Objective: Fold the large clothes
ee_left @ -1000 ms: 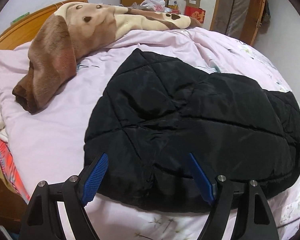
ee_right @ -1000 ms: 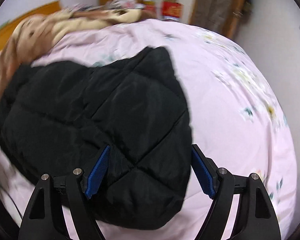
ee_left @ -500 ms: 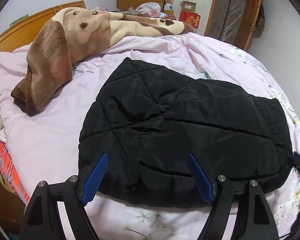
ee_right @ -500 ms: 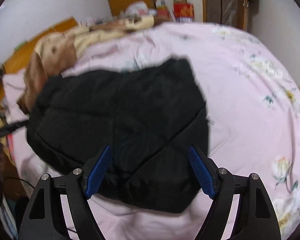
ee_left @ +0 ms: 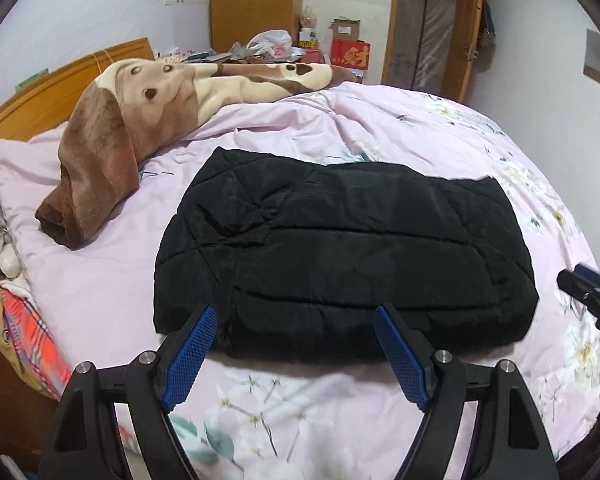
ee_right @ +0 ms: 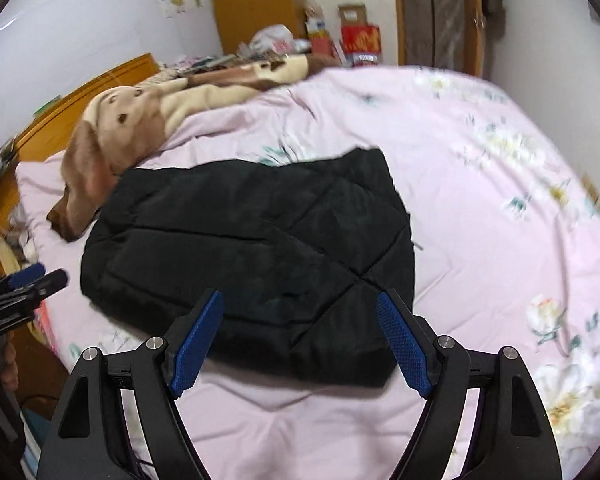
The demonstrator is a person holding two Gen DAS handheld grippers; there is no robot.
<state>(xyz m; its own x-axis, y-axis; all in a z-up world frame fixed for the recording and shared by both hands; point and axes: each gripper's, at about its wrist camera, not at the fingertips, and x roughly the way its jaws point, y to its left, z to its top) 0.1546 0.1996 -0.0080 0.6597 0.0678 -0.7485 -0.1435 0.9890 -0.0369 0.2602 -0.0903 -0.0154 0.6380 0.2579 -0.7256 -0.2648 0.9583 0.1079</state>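
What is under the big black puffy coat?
The black coat lies folded on the pink flowery bedspread, which shows all around it. The bedspread right beneath it is covered, so anything there is hidden. Both tongs, left and right, are open and off it.

Right view is smeared with motion blur, so the quilt point(ee_right: 499, 208) flowers are unreadable. Right gripper point(ee_left: 587, 292) is clipped by the left view's edge, and the shelf clutter point(ee_left: 276, 46) is too small to identify.
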